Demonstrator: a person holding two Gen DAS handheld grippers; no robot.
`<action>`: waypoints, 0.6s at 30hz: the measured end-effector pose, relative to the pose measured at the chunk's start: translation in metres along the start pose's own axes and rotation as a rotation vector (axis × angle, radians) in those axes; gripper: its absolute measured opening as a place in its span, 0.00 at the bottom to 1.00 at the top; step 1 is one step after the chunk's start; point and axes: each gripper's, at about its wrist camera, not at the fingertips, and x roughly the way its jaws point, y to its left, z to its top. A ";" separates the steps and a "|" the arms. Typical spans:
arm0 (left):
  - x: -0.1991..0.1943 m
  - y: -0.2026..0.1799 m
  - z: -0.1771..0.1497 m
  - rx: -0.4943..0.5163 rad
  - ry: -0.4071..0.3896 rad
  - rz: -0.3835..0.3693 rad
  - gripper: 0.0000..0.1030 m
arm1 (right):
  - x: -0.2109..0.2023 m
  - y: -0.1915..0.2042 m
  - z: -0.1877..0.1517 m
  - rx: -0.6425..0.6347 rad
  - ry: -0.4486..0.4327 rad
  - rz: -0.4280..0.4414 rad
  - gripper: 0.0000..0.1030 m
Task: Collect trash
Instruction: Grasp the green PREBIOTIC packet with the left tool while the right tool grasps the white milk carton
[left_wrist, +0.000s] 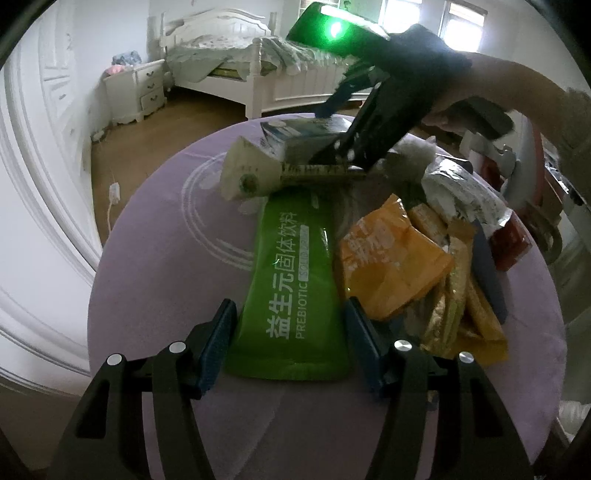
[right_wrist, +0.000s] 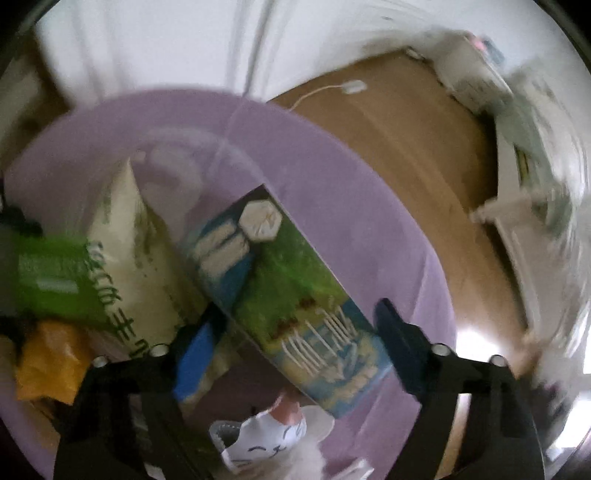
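Left wrist view: the left gripper (left_wrist: 288, 325) stood wide open astride the green sachet (left_wrist: 291, 284) on the purple table (left_wrist: 162, 258) — gripping nothing. Right of it, the right gripper (right_wrist: 291, 332) gaped around the milk carton (right_wrist: 288, 291), unclamped.

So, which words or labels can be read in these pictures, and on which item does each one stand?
"益生元固体饮料", "PREBIOTIC": green sachet, between the open fingers of the left gripper.
"SOLID ...": same sachet, grey strip; the rest is too faint.
White characters on the orange wrapper: creased, unreadable.
Print on the cream packet: too small.
Lettering on the milk carton, between the open fingers of the right gripper: blurred, unreadable.
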 end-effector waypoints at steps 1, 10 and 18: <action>0.002 0.001 0.002 -0.002 -0.001 0.003 0.57 | -0.004 -0.005 -0.003 0.046 -0.027 0.025 0.64; -0.010 0.023 0.005 -0.111 -0.060 -0.042 0.50 | -0.097 -0.017 -0.079 0.413 -0.324 0.206 0.53; -0.058 0.005 -0.001 -0.120 -0.137 -0.148 0.50 | -0.208 0.009 -0.214 0.752 -0.642 0.391 0.47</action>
